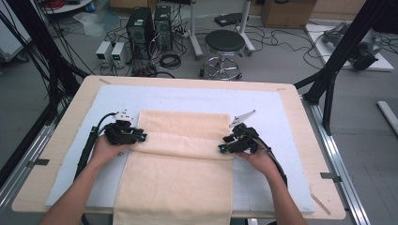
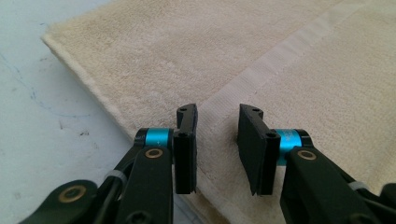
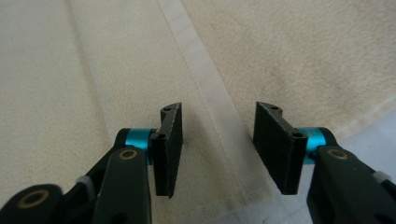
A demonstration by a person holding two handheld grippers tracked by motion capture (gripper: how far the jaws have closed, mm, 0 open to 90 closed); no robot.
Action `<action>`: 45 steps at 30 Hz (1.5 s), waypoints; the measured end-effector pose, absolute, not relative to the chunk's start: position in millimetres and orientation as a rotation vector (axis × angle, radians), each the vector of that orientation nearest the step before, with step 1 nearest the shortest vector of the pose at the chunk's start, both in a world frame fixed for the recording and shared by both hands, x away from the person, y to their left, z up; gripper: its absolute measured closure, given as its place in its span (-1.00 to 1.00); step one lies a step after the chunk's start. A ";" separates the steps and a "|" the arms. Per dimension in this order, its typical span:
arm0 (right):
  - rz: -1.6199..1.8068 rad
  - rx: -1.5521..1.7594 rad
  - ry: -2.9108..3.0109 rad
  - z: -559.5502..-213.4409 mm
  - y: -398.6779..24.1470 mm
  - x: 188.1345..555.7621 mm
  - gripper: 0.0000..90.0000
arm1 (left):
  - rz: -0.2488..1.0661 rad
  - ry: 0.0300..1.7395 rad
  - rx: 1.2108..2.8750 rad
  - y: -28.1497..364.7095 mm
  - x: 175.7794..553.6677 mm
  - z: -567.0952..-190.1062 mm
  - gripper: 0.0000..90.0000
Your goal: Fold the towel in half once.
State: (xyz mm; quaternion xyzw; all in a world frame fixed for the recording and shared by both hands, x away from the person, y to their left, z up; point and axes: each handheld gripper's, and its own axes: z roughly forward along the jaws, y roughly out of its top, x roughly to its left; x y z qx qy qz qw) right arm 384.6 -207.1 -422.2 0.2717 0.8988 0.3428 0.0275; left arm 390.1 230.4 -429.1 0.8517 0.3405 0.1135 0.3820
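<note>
Your left gripper [image 1: 139, 136] stands at the left side edge of the cream towel [image 1: 176, 183], which lies partly folded on the pale blue mat [image 1: 277, 122] in the middle of the table [image 1: 65, 126], and its jaws are half open over the woven band [image 2: 280, 51] without pressing it. The towel looks soft, light and limp, so I think it will sag and slide between the two grips; take both layers close to the edge at the hem. Your right gripper [image 1: 224, 146] stands at the right edge in the same way, jaws apart and holding nothing.
</note>
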 end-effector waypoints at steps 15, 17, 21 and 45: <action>1.132 0.775 2.783 -411.1 -203.5 375.6 0.87 | 0.246 0.898 2.092 246.5 380.8 -422.9 0.99; 1.152 0.767 2.767 -407.8 -205.4 374.1 0.87 | 0.218 0.891 2.083 246.3 380.8 -422.9 0.94; 1.138 0.779 2.772 -408.7 -205.8 374.1 0.86 | 0.202 0.928 2.121 239.3 382.7 -428.1 0.48; 1.181 0.720 2.739 -397.1 -200.3 361.5 0.85 | 0.284 0.857 2.068 245.0 363.2 -402.4 0.91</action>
